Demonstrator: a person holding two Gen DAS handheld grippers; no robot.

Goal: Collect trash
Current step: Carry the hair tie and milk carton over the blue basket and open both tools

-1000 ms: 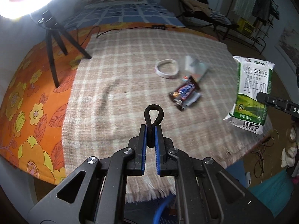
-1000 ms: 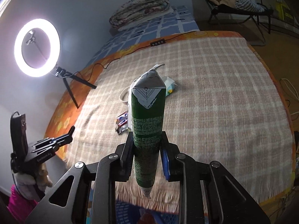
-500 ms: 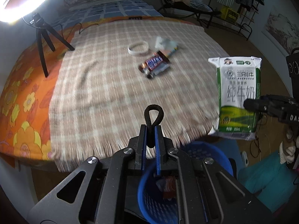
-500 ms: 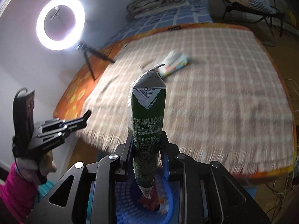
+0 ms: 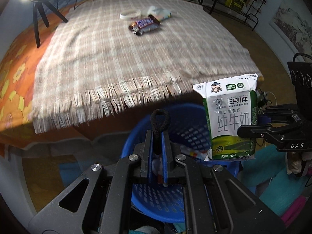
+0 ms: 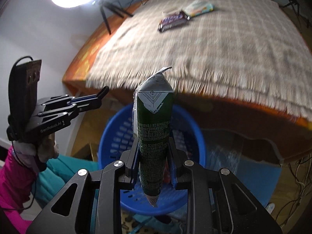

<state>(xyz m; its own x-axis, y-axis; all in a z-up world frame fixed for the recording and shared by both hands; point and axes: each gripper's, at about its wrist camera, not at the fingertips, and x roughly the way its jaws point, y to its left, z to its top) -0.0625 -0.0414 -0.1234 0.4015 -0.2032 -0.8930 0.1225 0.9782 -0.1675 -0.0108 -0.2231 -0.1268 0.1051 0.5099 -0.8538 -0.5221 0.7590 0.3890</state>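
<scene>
The left gripper (image 5: 156, 144) pinches a black loop (image 5: 160, 122); the right gripper (image 6: 154, 152) clamps a milk carton (image 6: 154, 136) (upright), blue basket (image 6: 117, 136) beyond both fingertips.

Glossy printed carton (image 5: 230, 120) clamped in matt black plastic right tool (image 6: 155, 156). Perforated blue plastic basket (image 5: 187, 124) below. Woven, fringed checked cloth (image 5: 124, 58) beyond; shiny foil wrapper (image 5: 145, 26) farther off.

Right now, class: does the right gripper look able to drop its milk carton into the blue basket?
Probably yes. The right gripper holds the milk carton above the blue basket, with nothing visible between them.
</scene>
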